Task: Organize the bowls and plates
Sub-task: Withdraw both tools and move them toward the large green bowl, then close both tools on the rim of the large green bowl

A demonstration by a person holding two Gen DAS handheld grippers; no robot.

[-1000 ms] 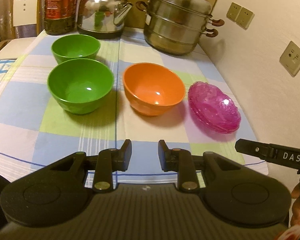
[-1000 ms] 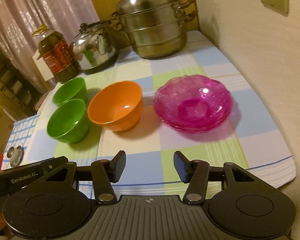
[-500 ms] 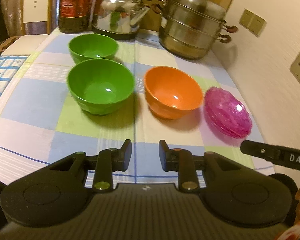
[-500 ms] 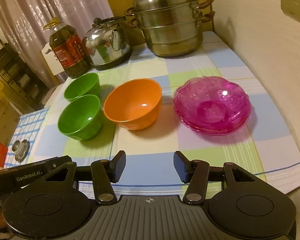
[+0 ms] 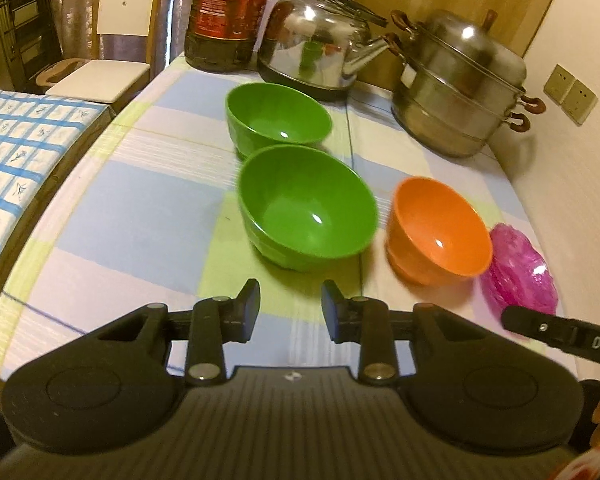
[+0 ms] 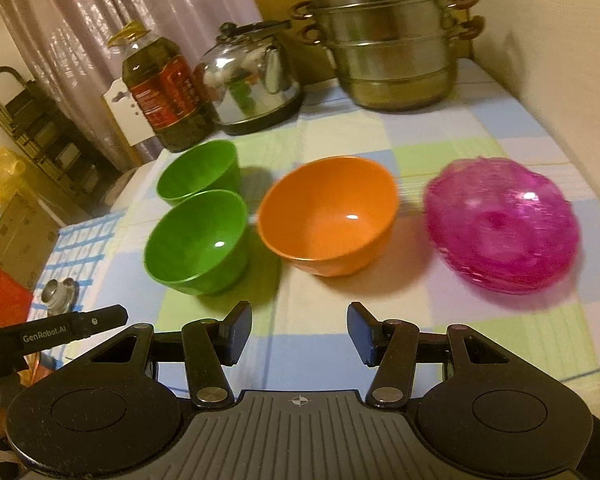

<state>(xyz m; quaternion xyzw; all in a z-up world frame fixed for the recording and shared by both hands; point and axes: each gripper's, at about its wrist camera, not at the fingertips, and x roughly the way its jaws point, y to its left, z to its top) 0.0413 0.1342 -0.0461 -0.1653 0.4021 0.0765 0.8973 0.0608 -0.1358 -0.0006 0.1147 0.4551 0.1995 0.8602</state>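
A table covered with a checked cloth (image 6: 440, 152) in pale blue, green and white carries four groups of dishes. Two green bowls sit toward the cloth's left side: the near green bowl (image 5: 306, 208) stands upright, and the far green bowl (image 5: 278, 118) sits just behind it, so close that I cannot tell whether the rims touch. An orange bowl (image 6: 327, 216) stands upright just right of the near green bowl, near the middle of the cloth. A stack of pink glass plates (image 6: 502, 224) rests nearer the right edge, apart from the orange bowl.

Along the back edge stand an oil bottle (image 6: 164, 88) at the left, a shiny metal kettle (image 6: 252, 84) in the middle, and a tiered steel steamer pot (image 6: 388, 36) at the back right corner, beside the wall.

The left gripper (image 5: 290, 310) hovers above the front edge, pointed at the near green bowl; its jaws are parting, with only cloth between them. The right gripper (image 6: 299, 330) hovers above the front edge before the orange bowl, jaws apart and gripping nothing. Both views are slightly blurred.
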